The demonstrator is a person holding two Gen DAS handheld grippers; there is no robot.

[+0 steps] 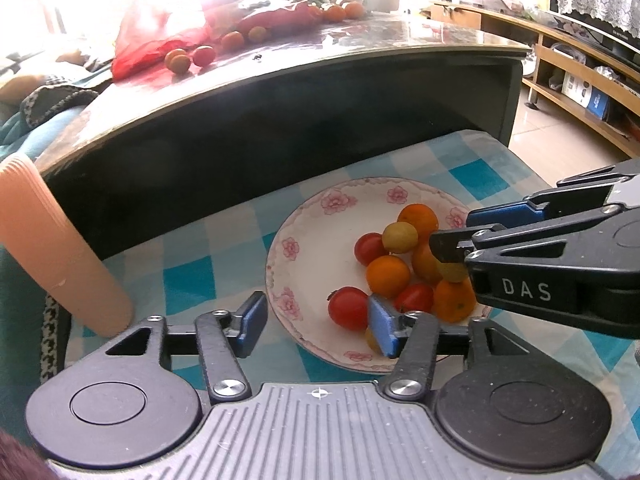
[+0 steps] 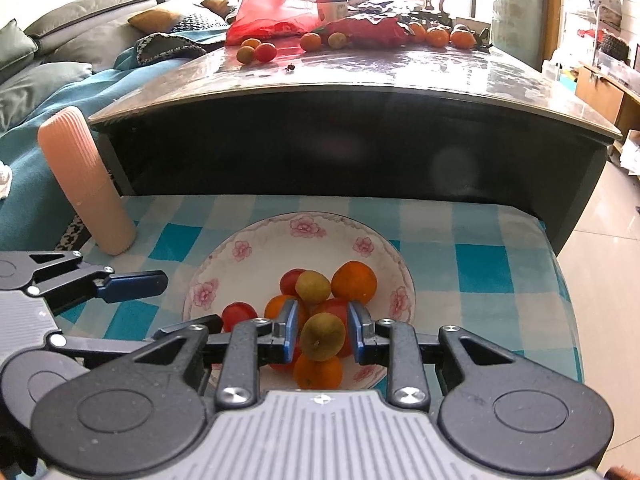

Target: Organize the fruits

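A white plate with a pink flower rim (image 1: 304,208) (image 2: 240,240) lies on a blue checked cloth and holds a heap of oranges, red tomatoes and yellow-green fruits. My right gripper (image 2: 322,334) hangs over the heap, shut on a yellow-green fruit (image 2: 322,336) (image 1: 452,270). My left gripper (image 1: 316,324) (image 2: 192,300) stands open over the plate's near-left rim. A red tomato (image 1: 348,307) rests on the plate between its fingers, close against the right pad and unpressed. An orange (image 1: 388,275) lies just beyond.
Behind the cloth rises a dark glossy table (image 1: 360,64) (image 2: 400,76) with loose fruits (image 1: 178,60) (image 2: 256,53) and a red plastic bag (image 1: 160,32) (image 2: 272,8). A peach ribbed cylinder (image 1: 52,248) (image 2: 84,184) leans at the cloth's left. A sofa lies further left.
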